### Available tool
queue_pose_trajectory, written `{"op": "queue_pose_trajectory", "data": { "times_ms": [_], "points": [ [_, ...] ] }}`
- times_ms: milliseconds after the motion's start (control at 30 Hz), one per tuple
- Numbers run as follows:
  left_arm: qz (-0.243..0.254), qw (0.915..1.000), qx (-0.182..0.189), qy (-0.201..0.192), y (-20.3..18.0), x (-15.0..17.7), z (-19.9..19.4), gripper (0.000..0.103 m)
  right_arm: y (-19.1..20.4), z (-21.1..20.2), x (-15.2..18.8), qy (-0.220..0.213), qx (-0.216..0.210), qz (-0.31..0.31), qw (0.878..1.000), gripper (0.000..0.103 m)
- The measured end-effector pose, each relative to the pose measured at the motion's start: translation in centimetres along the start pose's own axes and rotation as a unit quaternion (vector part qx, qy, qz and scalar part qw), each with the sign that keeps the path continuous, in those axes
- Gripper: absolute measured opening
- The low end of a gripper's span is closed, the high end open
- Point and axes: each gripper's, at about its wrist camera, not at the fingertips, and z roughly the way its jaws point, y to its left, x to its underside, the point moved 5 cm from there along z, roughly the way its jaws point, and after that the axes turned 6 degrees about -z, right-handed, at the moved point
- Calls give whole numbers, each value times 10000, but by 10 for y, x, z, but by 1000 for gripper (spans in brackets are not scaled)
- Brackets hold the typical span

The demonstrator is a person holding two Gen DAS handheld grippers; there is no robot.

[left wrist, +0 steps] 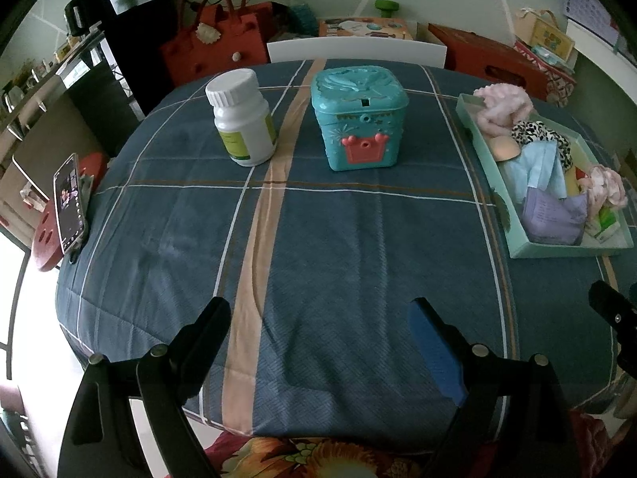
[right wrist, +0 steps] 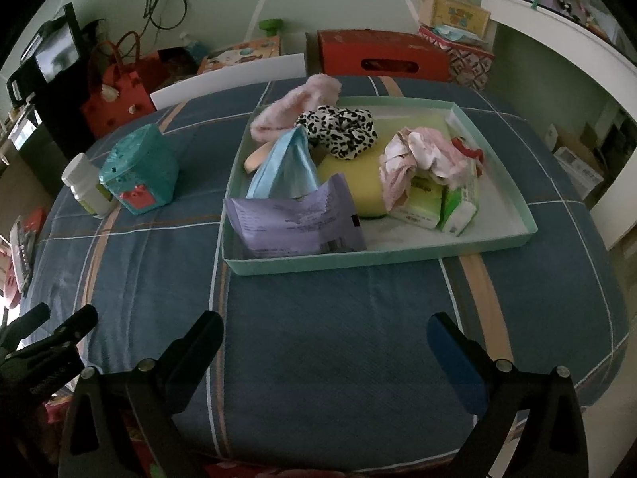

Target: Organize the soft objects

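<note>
A mint green tray (right wrist: 529,223) sits on the blue plaid tablecloth and holds soft things: a pink fluffy headband (right wrist: 302,95), a leopard scrunchie (right wrist: 342,129), a light blue pouch (right wrist: 286,163), a purple packet (right wrist: 290,221), a yellow sponge (right wrist: 358,183), a pink cloth (right wrist: 418,155) and tissue packs (right wrist: 438,205). The tray also shows at the right of the left wrist view (left wrist: 517,247). My right gripper (right wrist: 326,338) is open and empty, in front of the tray. My left gripper (left wrist: 318,318) is open and empty over the bare cloth.
A teal toy box (left wrist: 360,117) and a white pill bottle (left wrist: 243,119) stand on the table's far left part. A phone (left wrist: 69,203) leans at the left edge. A white chair back (left wrist: 356,51), red bags and boxes lie beyond the table.
</note>
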Motion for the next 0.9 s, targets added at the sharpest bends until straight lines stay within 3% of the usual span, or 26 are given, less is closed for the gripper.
{"op": "queue_pose_trajectory", "data": {
  "times_ms": [900],
  "points": [
    [-73,10000,-20,-13,1,0,-1,91,2,4,0,101,206,-120,9997,103]
  ]
}}
